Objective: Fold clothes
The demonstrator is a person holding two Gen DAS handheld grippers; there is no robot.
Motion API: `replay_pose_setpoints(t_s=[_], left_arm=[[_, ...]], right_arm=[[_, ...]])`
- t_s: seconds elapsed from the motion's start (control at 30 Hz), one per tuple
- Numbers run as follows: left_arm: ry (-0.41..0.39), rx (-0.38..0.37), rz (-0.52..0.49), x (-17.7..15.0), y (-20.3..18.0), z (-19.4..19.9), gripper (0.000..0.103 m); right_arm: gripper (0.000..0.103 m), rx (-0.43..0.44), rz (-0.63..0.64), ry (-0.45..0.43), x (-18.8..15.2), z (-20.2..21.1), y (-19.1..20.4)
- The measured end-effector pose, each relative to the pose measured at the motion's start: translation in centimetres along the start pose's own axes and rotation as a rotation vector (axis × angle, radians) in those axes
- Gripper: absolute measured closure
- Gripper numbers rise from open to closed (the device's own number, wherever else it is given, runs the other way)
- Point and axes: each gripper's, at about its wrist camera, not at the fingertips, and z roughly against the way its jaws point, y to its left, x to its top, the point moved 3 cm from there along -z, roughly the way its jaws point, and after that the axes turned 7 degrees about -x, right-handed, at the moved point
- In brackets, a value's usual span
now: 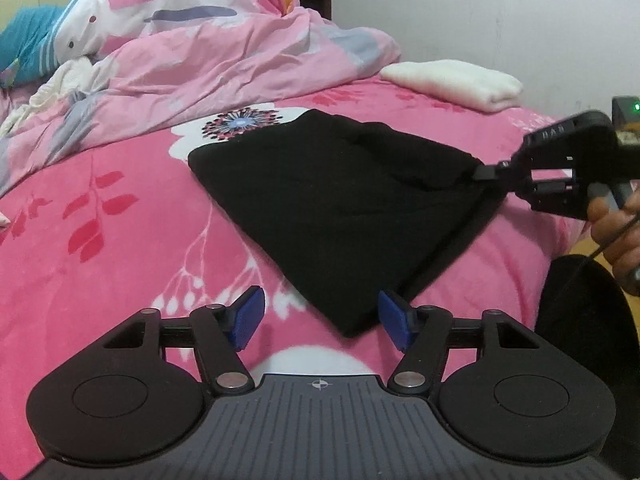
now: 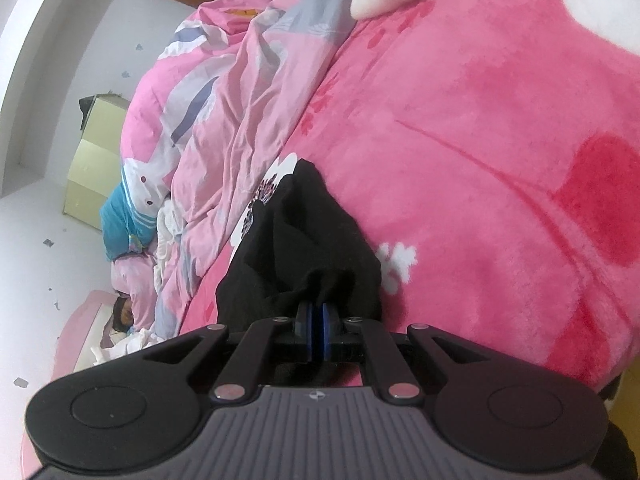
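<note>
A black garment (image 1: 336, 208) lies spread on the pink bed blanket (image 1: 100, 216), its near corner pointing at me. In the left wrist view my left gripper (image 1: 322, 316) stands open, its blue pads (image 1: 248, 316) on either side of that near corner without pressing on it. My right gripper (image 1: 486, 172) comes in from the right in that view, shut on the garment's far right corner and lifting it a little. The right wrist view shows the right gripper (image 2: 319, 312) with blue pads together and bunched black cloth (image 2: 304, 240) pinched between them.
A crumpled pink floral duvet (image 1: 192, 52) is heaped at the back left of the bed. A folded white cloth (image 1: 452, 82) lies at the back right near the wall. A blue pillow (image 1: 28, 44) sits far left. A hand (image 1: 616, 232) holds the right gripper's handle.
</note>
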Motion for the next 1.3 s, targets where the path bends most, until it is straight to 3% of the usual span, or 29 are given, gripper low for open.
replay_pose_setpoints(t_s=[0.2, 0.3, 0.47, 0.73, 0.87, 1.1, 1.3], left_arm=[[-0.017, -0.142, 0.194, -0.4, 1.1, -0.3, 0.047], [-0.011, -0.160, 0.262, -0.6, 1.7, -0.8, 0.050], [0.006, -0.150, 0.253, -0.7, 1.7, -1.2, 0.051], [0.017, -0.147, 0.241, -0.6, 1.4, -1.4, 0.052], [0.028, -0.142, 0.233, -0.6, 1.3, -1.7, 0.053], [0.010, -0.081, 0.136, -0.6, 0.4, -0.9, 0.055], [-0.078, 0.084, -0.158, -0.9, -2.8, 0.1, 0.056]], right_arm=[[0.097, 0.018, -0.035, 0.001, 0.4, -0.5, -0.4], [0.100, 0.018, -0.016, -0.035, 0.4, -0.3, -0.4], [0.102, 0.048, -0.013, -0.102, 0.7, 1.1, -0.4], [0.102, 0.069, -0.042, -0.128, 0.4, 2.2, -1.1], [0.103, 0.034, -0.089, -0.105, 0.2, 1.5, -2.7], [0.103, 0.055, -0.098, -0.114, -0.1, 1.8, -2.6], [0.103, 0.042, -0.143, -0.088, 0.0, 0.7, -3.9]])
